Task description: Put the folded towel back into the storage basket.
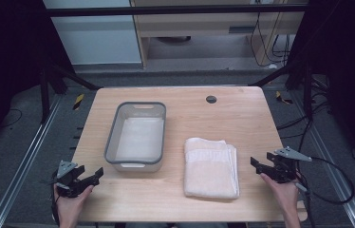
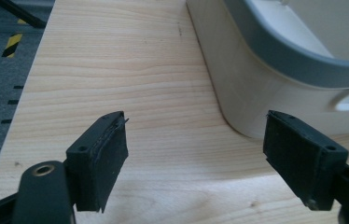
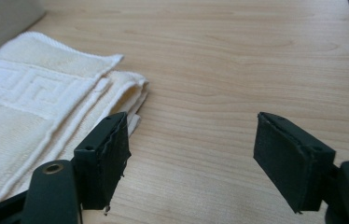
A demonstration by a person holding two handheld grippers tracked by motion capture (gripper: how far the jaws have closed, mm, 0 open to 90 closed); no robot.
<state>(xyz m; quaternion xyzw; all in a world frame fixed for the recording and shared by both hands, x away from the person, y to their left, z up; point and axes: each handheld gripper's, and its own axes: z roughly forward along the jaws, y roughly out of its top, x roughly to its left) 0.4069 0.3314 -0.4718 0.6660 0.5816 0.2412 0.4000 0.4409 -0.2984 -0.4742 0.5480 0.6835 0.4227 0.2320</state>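
A folded cream terry towel (image 1: 211,167) with a raised key-pattern band lies at centre right of the pale wooden table (image 1: 242,118), beside a translucent grey-rimmed plastic tub (image 1: 136,136); both the left gripper (image 1: 92,176) and the right gripper (image 1: 257,167) have jaws apart.

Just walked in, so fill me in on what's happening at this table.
A person sits at a light wooden table with a black two-jaw gripper in each hand. Nothing is being handled yet. The left gripper rests open near the table's left front edge, beside a grey-rimmed translucent plastic bin with nothing in it. The right gripper is open too, just right of a folded cream towel lying flat on the table.
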